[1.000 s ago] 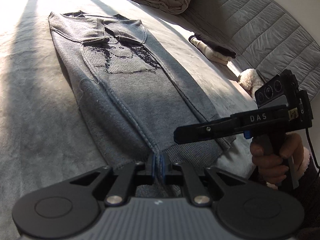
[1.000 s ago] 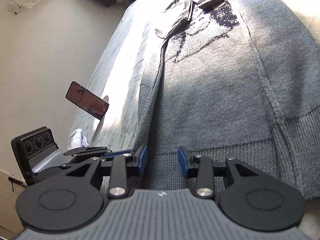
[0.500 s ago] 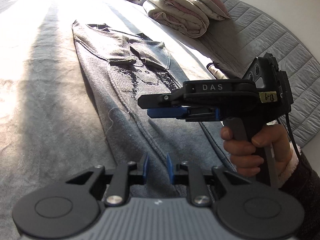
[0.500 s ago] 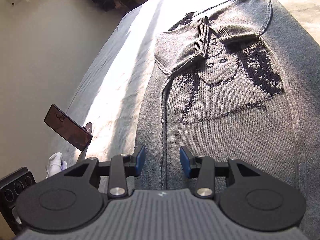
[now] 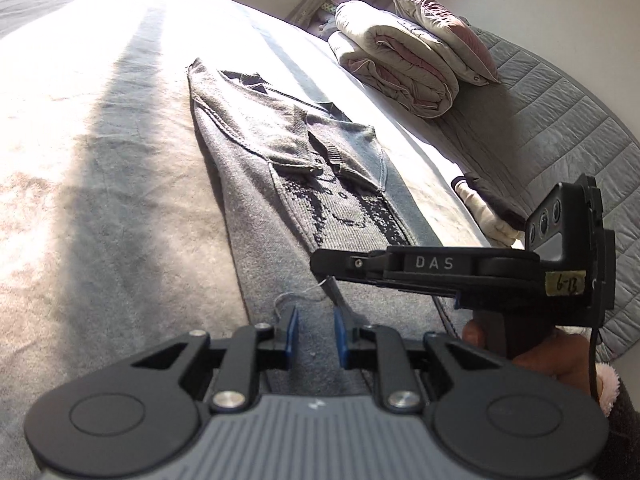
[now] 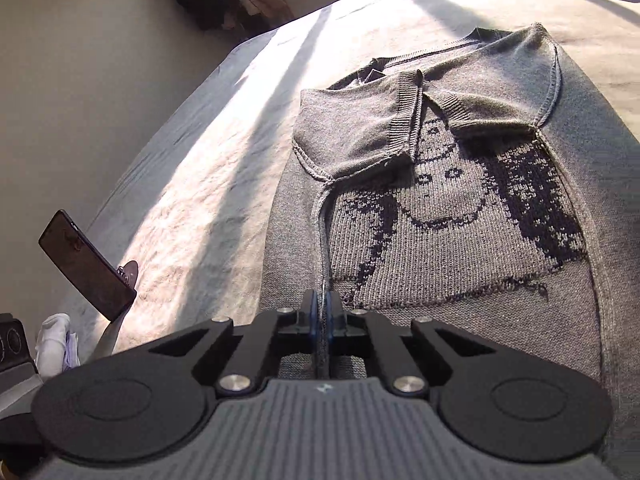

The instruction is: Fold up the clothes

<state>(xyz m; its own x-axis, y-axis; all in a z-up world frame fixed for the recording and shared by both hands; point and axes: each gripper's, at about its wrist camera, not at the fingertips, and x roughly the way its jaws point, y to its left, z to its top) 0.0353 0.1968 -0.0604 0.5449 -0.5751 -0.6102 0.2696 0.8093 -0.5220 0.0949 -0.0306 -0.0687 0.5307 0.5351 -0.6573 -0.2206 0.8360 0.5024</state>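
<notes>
Lying flat on the bed (image 5: 100,208), grey sweater (image 6: 460,272) runs lengthwise from 6 toward 12 o'clock in both wrist views. Both sides are folded in toward the middle, short sleeves with ribbed cuffs crossed over the chest. Dark knitted face motif shows between the folds, inside-out seams along each folded edge. A loose thread lies on the knit at 6 o'clock in the left view. Sun stripes cross bed and fabric.

Folded quilt (image 5: 400,68) with a pillow on top sits at 1 o'clock in the left view, by the quilted headboard (image 5: 560,128). Phone (image 6: 84,264) on a stand at 9 o'clock in the right view.

Right tongs (image 6: 322,312): jaws closing, blue pads pinching the raised seam fold of the sweater. A hand (image 5: 540,344) carries them, 4 o'clock in the left view.

Left tongs (image 5: 314,332): pads apart with a narrow gap, over the sweater, nothing clamped.
</notes>
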